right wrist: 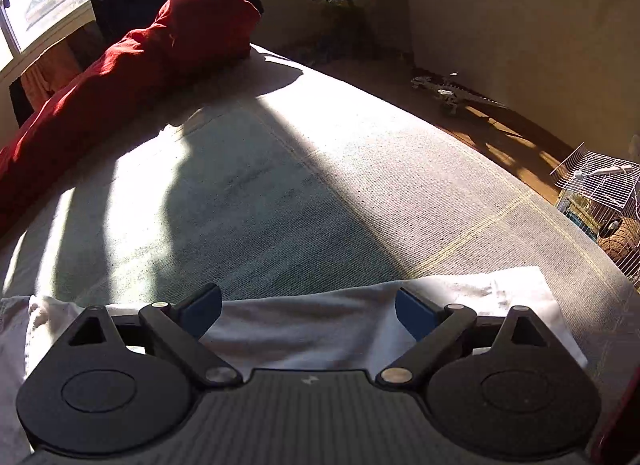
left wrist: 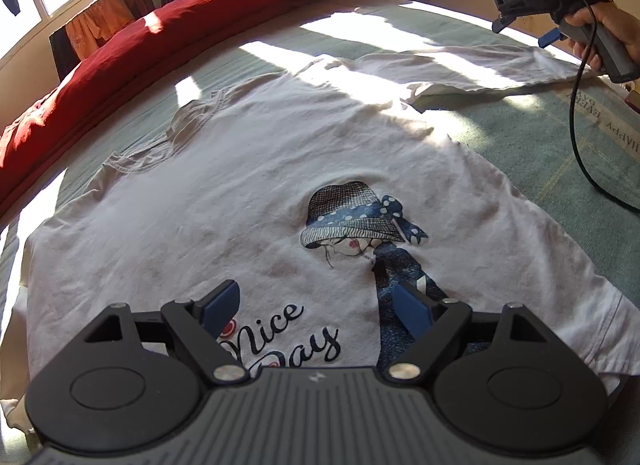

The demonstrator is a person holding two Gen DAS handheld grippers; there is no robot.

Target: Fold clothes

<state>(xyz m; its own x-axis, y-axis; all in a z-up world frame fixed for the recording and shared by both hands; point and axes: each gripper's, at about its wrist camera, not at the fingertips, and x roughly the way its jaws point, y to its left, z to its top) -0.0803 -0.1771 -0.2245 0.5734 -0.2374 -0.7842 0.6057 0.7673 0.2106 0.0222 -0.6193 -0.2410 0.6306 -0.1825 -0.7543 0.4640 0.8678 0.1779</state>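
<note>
On the bed [left wrist: 520, 137]: white T-shirt [left wrist: 240, 185] spread flat, red duvet [left wrist: 160, 45] along far edge.
Right view only: wire cage [right wrist: 600, 193] on floor.
Jaws: left gripper [left wrist: 320, 301] and right gripper [right wrist: 308, 305] both wide, holding nothing.

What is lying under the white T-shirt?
The white T-shirt lies spread flat, print up, on a pale green bed cover, which shows all around it. Whatever might lie beneath the shirt itself is covered and cannot be seen.

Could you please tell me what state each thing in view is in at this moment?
White T-shirt: spread flat, print up, unfolded.
Long sleeve: stretched out sideways.
Left gripper: open, above the shirt, holding nothing.
Right gripper: open, over the sleeve.
Red duvet: bunched along the bed's edge.
</note>
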